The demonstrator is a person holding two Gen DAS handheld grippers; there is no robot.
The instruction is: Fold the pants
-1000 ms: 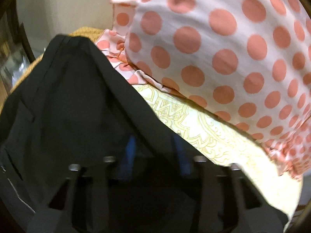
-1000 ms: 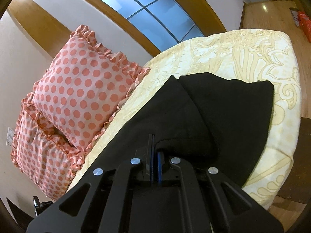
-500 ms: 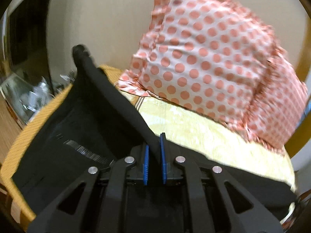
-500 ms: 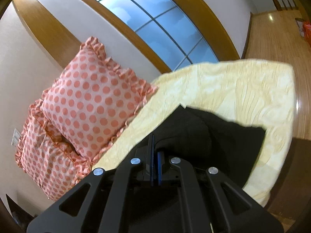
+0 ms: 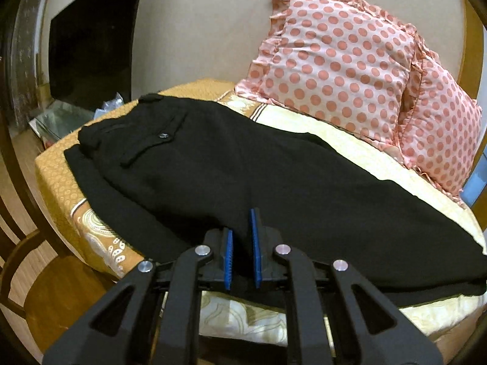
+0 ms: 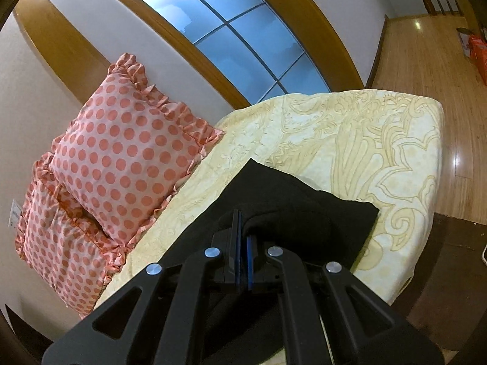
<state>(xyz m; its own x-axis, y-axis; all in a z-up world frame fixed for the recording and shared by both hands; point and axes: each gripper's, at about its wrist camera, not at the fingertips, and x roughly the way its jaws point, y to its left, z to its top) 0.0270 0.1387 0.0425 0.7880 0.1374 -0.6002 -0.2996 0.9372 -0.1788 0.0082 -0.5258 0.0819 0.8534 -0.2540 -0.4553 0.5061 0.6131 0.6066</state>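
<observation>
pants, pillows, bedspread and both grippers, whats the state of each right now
black pants: lying lengthwise on the bed, waistband end far from the camera, both edges pinched
left gripper: shut on the pants' near edge
right gripper: shut on a bunched fold of pants
polka-dot pillows: propped upright against the wall
bedspread: spread flat under the pants

Black pants, pink pillows with coral dots, cream bedspread with gold scrollwork, blue-padded tongs
</observation>
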